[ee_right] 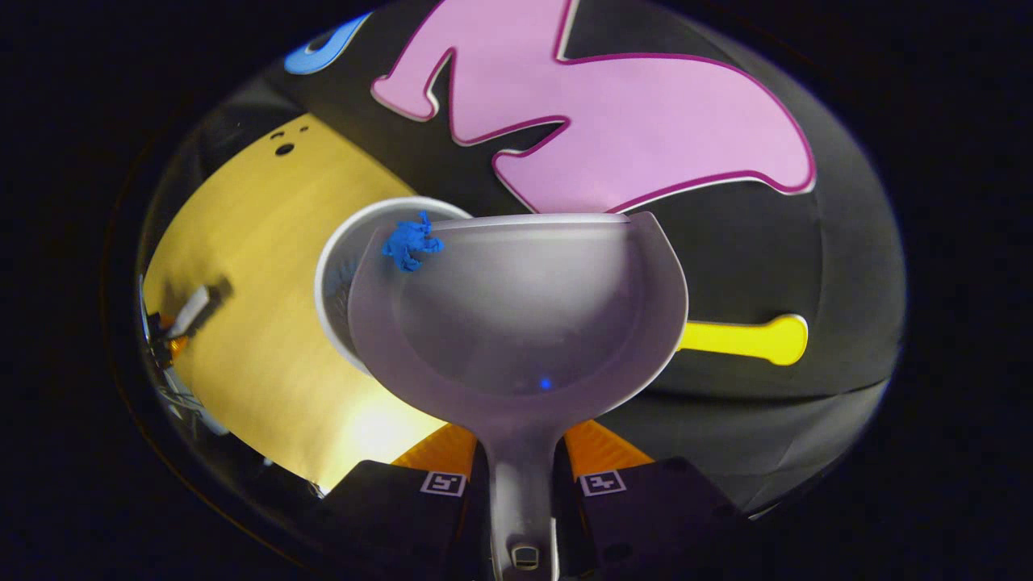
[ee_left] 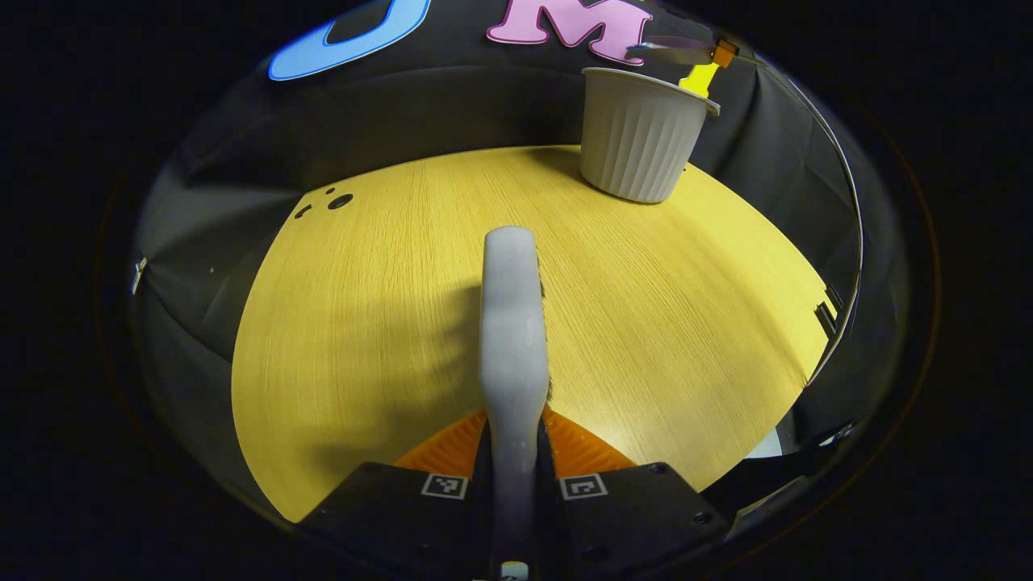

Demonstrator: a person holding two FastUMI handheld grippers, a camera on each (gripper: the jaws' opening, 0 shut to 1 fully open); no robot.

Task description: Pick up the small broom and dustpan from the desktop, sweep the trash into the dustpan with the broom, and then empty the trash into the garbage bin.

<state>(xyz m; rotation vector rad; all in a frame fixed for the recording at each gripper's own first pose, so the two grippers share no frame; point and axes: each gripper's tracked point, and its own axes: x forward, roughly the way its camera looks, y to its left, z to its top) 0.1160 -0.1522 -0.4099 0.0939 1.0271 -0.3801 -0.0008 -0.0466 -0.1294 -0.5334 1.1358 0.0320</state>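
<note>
In the left gripper view, the left claw is clenched on the broom, whose handle runs straight ahead over the desk. The bin stands far ahead and to the right, with the right claw holding the dustpan just above its rim.

In the right gripper view, the right claw grasps the dustpan by its handle. The pan is held over the bin, just ahead. A blue scrap sits at the pan's front left edge. The left claw shows far left.

Matt wood-grain desktop, ribbed plastic garbage bin, smooth translucent dustpan.
</note>
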